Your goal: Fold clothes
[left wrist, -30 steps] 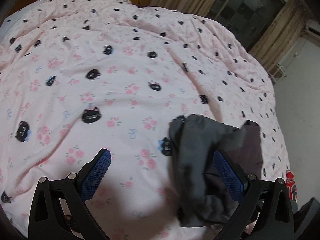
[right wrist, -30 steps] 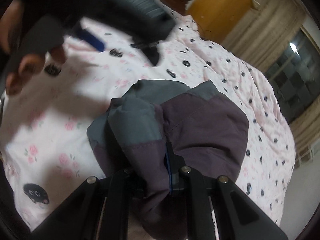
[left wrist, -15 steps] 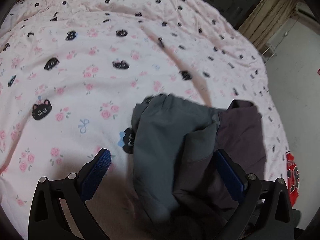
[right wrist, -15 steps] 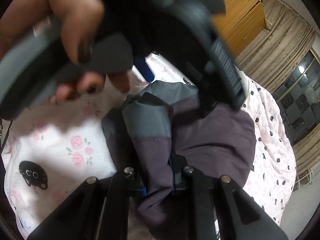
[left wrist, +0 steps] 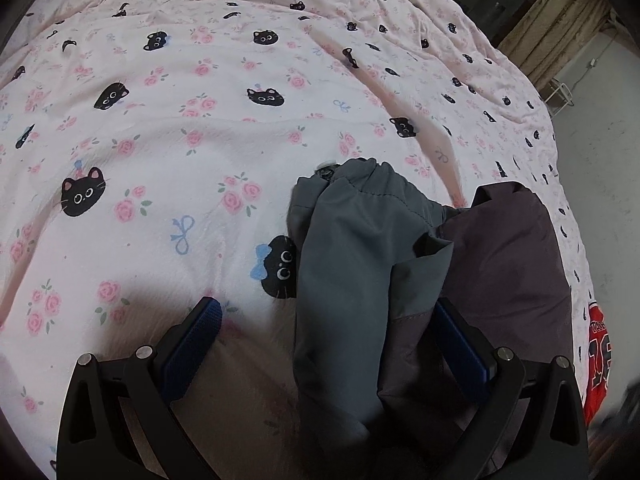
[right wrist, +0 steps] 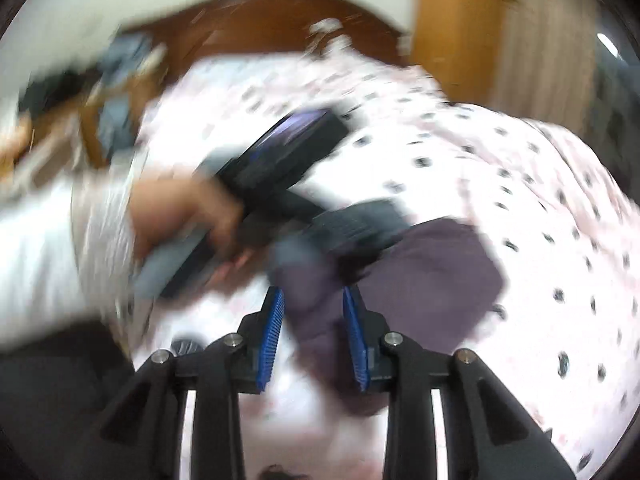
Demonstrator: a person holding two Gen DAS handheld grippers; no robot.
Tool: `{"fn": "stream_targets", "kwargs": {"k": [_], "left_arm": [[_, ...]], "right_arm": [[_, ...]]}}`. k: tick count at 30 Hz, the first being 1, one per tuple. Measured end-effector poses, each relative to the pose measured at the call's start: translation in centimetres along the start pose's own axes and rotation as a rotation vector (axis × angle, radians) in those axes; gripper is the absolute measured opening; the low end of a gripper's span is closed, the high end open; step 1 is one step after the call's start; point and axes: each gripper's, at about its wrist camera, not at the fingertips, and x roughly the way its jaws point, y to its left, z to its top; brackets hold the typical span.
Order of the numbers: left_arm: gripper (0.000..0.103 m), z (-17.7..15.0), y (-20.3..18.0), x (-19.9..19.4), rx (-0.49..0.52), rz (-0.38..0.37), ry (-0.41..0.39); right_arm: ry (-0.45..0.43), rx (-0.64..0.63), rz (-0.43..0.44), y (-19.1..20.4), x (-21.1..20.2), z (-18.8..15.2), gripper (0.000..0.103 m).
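A grey-and-purple garment (left wrist: 404, 280) is lying bunched on a pink bedspread (left wrist: 200, 128) printed with black cat faces, roses and blue bows. It is sitting toward the right side of the bed, near the edge.

The left gripper (left wrist: 328, 344) is hanging just above the bedspread, jaws spread wide. The grey half of the garment is lying between the blue pads; the right pad (left wrist: 460, 344) is resting against the purple fold, the left pad (left wrist: 192, 344) is standing clear over bare bedspread. Nothing is pinched.

The right gripper (right wrist: 314, 330) is showing its jaws parted, with a purple fold of the garment (right wrist: 400, 280) lying in the gap; whether the pads are touching the cloth cannot be told (this view is badly motion-blurred). In the same view a hand (right wrist: 188, 212) in a white sleeve (right wrist: 48, 248) is gripping the black handle of the left gripper.

A red item (left wrist: 598, 356) is lying off the bed's right edge, bearing large numerals, possibly "16"; the lettering above them is too small to read.
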Motion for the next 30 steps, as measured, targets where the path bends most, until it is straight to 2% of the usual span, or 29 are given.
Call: {"fn": "stream_targets", "kwargs": {"k": [1, 3, 9, 14, 22, 27, 30], "left_arm": [[0.103, 0.0, 0.0, 0.0, 0.0, 0.001, 0.0], [0.103, 0.0, 0.0, 0.1, 0.0, 0.003, 0.002], [0.103, 0.0, 0.0, 0.1, 0.004, 0.005, 0.003], [0.103, -0.1, -0.1, 0.5, 0.024, 0.034, 0.014], [0.103, -0.2, -0.9, 1.3, 0.068, 0.096, 0.024], [0.103, -0.2, -0.4, 0.6, 0.045, 0.053, 0.009], [0.103, -0.3, -0.2, 0.0, 0.034, 0.038, -0.007]], "right_arm": [[-0.02, 0.061, 0.004, -1.6, -0.7, 0.6, 0.031], [0.007, 0.103, -0.011, -3.7, 0.7, 1.3, 0.035], [0.088, 0.228, -0.058, -9.9, 4.9, 3.7, 0.035], [0.207, 0.262, -0.087, -11.2, 8.7, 2.1, 0.034], [0.209, 0.336, -0.079, -11.6, 8.6, 1.2, 0.034], [0.211, 0.383, -0.074, -11.8, 8.5, 0.6, 0.036], [0.128, 0.375, -0.056, -10.6, 4.9, 1.1, 0.043]]}}
